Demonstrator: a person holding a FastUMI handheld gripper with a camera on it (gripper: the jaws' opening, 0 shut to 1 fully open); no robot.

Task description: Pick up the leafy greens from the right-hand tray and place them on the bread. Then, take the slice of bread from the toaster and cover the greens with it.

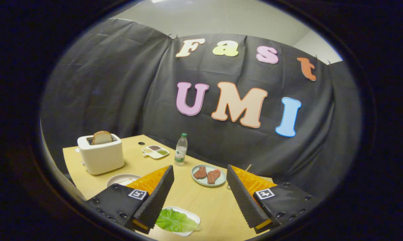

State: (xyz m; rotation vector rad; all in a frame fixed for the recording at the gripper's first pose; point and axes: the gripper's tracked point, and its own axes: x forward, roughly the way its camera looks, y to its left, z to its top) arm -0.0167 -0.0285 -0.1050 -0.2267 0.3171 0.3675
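My gripper (199, 172) is open, its two black ridged fingers spread wide above the wooden table with nothing between them. A green leaf of lettuce (175, 221) lies on a small white tray (191, 214) low between the fingers, close to the left finger (157, 197). A white toaster (101, 155) stands beyond the left finger, with a slice of bread (102, 137) sticking up out of its slot. In front of the toaster a white plate (121, 179) is partly hidden by the left finger; what lies on it is hard to tell.
A light green plate (221, 182) with two pieces of meat (207, 174) sits just beyond the fingers. A clear water bottle (181, 150) and a small divided dish (155, 151) of condiments stand further back near the black cloth wall.
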